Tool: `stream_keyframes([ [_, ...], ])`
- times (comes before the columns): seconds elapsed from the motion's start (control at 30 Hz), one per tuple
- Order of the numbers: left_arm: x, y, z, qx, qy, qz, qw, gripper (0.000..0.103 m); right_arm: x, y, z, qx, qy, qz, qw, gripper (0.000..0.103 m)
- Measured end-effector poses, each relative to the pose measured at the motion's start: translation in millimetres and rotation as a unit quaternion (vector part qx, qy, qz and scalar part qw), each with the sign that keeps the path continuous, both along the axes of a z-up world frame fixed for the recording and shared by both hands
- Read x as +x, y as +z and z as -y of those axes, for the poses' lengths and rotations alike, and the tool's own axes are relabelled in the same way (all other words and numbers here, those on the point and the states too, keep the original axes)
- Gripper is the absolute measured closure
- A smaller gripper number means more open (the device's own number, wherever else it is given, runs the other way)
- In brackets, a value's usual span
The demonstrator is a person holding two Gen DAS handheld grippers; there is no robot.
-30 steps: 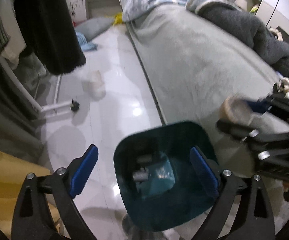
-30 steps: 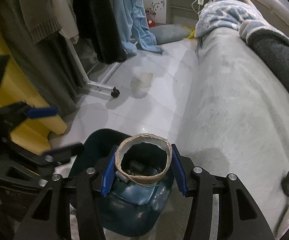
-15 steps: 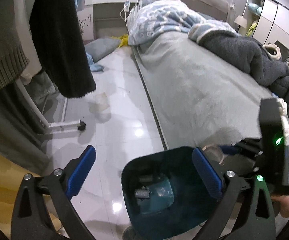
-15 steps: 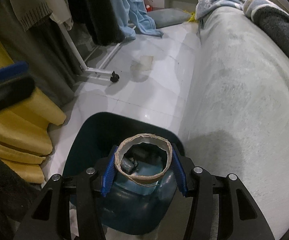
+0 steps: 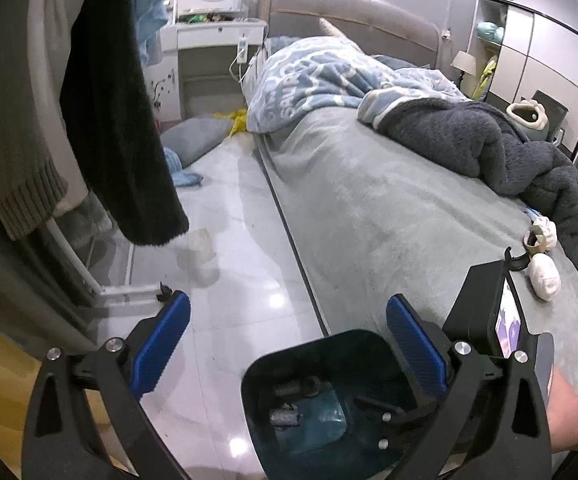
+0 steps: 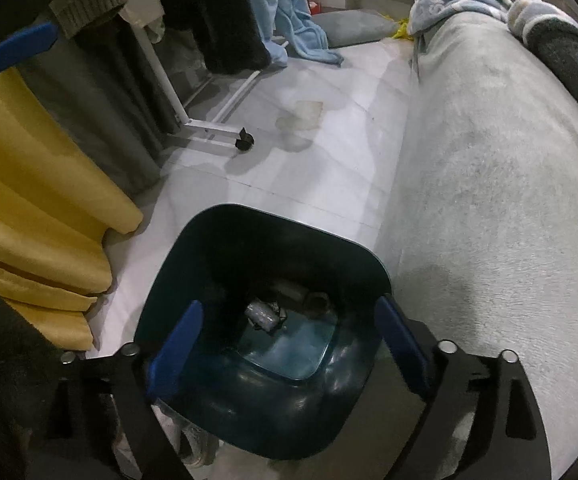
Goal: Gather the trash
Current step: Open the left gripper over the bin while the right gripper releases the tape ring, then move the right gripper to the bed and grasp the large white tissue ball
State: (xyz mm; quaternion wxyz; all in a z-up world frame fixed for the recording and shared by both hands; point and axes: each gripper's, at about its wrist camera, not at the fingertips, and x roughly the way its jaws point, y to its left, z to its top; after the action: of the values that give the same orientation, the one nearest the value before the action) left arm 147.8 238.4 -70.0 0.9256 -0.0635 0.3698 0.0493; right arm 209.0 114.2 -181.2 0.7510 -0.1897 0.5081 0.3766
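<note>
Trash [image 6: 264, 314], a few small grey scraps, lies at the bottom of a dark teal bin [image 6: 209, 264] standing on the floor [image 6: 329, 152] beside the bed [image 6: 489, 184]; the right gripper [image 6: 287, 346] hovers over it, fingers [image 6: 177, 344] spread wide and empty, as are the left gripper's [image 5: 289, 348].

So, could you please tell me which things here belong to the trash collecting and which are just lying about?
For the job:
- trash bin, with bits of trash already in its bottom
- cardboard roll on the bed
- white wads beside it
- right gripper, open above the bin

Lying about:
- dark blanket
- hanging clothes
- yellow cushions
</note>
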Motion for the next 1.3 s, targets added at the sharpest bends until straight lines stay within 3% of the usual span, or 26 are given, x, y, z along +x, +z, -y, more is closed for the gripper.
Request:
stream_keyframes([
  [0.33, -3, 29, 18, 0.012, -0.012, 0.054, 0.9984, 0.003, -8, 48, 30, 0.042, -0.007, 0.033, 0.999, 0.004],
  [0.5, -2, 39, 25, -0.005, -0.019, 0.065, 0.9977, 0.003, -6, 78, 47, 0.065, -0.01, 0.074, 0.995, 0.004],
  [0.8, 4, 58, 51, -0.021, -0.049, 0.084, 0.995, 0.003, -8, 104, 89, 0.061, -0.013, 0.149, 0.987, 0.004],
  [1.03, 16, 58, 80, -0.027, -0.079, 0.083, 0.993, 0.003, 4, 110, 130, 0.052, -0.043, 0.183, 0.981, 0.004],
  [1.3, 35, 50, 111, -0.028, -0.107, 0.073, 0.9912, 0.003, 23, 101, 181, 0.054, -0.093, 0.179, 0.978, 0.004],
])
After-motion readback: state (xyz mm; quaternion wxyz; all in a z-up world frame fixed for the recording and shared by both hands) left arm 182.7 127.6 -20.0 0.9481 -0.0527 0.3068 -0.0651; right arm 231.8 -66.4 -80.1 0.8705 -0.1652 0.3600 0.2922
